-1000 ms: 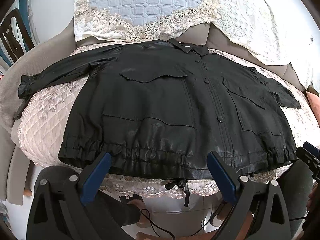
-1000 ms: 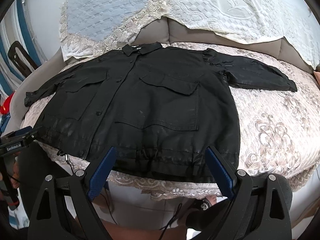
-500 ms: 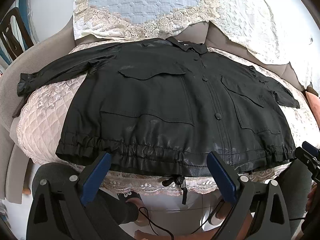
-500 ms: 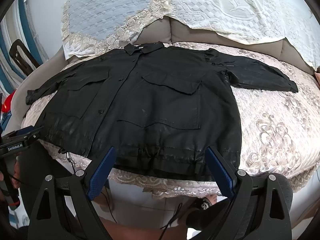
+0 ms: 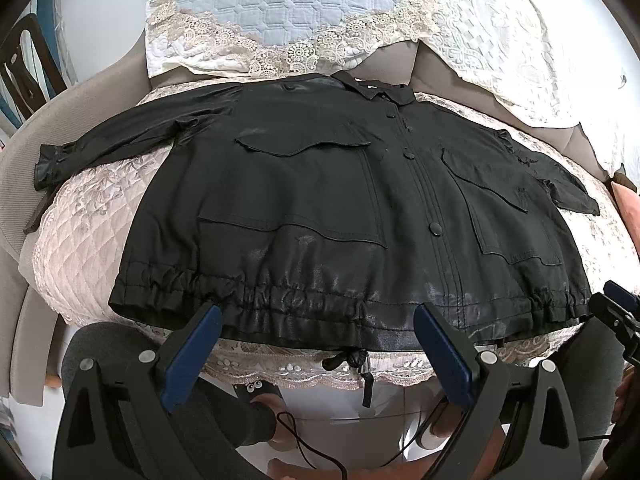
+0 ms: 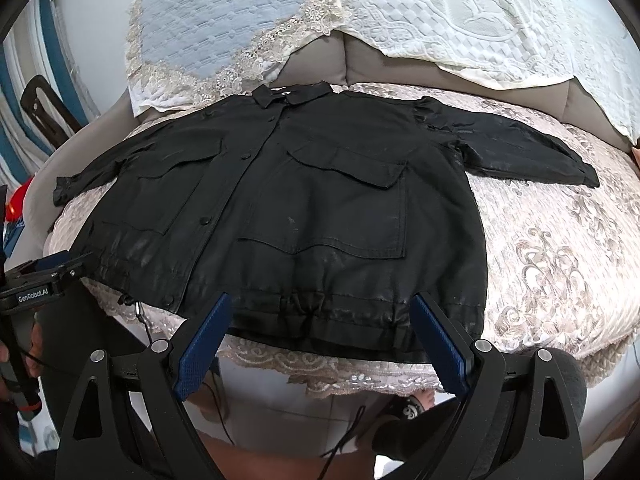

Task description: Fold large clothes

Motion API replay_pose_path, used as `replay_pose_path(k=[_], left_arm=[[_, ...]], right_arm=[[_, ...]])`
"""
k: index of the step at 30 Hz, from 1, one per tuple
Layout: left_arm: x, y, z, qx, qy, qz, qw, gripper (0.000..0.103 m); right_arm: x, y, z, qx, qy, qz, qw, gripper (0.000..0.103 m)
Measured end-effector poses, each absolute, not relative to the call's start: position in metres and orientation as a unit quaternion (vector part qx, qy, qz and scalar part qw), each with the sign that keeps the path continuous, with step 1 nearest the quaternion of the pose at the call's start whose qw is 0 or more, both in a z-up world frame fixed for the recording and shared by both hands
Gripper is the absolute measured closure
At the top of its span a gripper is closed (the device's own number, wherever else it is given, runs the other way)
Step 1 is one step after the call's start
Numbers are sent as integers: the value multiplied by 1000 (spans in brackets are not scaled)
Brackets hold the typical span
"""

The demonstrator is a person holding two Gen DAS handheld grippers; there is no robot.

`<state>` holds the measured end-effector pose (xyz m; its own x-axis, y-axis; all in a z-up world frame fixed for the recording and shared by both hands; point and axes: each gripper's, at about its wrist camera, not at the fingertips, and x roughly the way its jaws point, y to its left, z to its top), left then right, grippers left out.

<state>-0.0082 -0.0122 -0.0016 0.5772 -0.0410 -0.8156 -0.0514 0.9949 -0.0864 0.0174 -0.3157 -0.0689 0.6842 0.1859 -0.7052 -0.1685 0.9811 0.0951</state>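
Across the left wrist view, I see the black jacket (image 5: 320, 200) spread front-up on the sofa seat, over a quilted lace-edged cover (image 5: 92, 232), collar toward the backrest and gathered hem toward me. My left tongs (image 5: 316, 344) hang released, blue pads wide apart, level with the hem but not touching it; I judge this a hovering stance over the near edge, since the hem is the easiest line to pinch for a first fold. A drawstring toggle (image 5: 352, 360) dangles from the hem over the lace trim. The sleeve on this side lies stretched outward to the cover's edge, which suits folding it inward later. The cloth looks thin, slightly glossy and limp, with an elastic-ruched hem, two large flap pockets and a buttoned placket. The other tool shows at the far right edge.

From the right wrist view, the same jacket (image 6: 304, 200) lies flat and centred, its far sleeve (image 6: 520, 156) extended across the patterned cover. My right tongs (image 6: 320, 332) are likewise released, pads flanking the hem without contact. The left tool, held in a hand (image 6: 16, 344), sits beside the jacket's opposite hem corner. No fold has yet been made.
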Motion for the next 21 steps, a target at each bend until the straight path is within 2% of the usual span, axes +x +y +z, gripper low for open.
replay_pose_path(k=[21], left_arm=[[-8, -8, -4, -53, 462, 7, 885, 5]], right_arm=[[20, -314, -68, 7, 389, 96, 916, 12]])
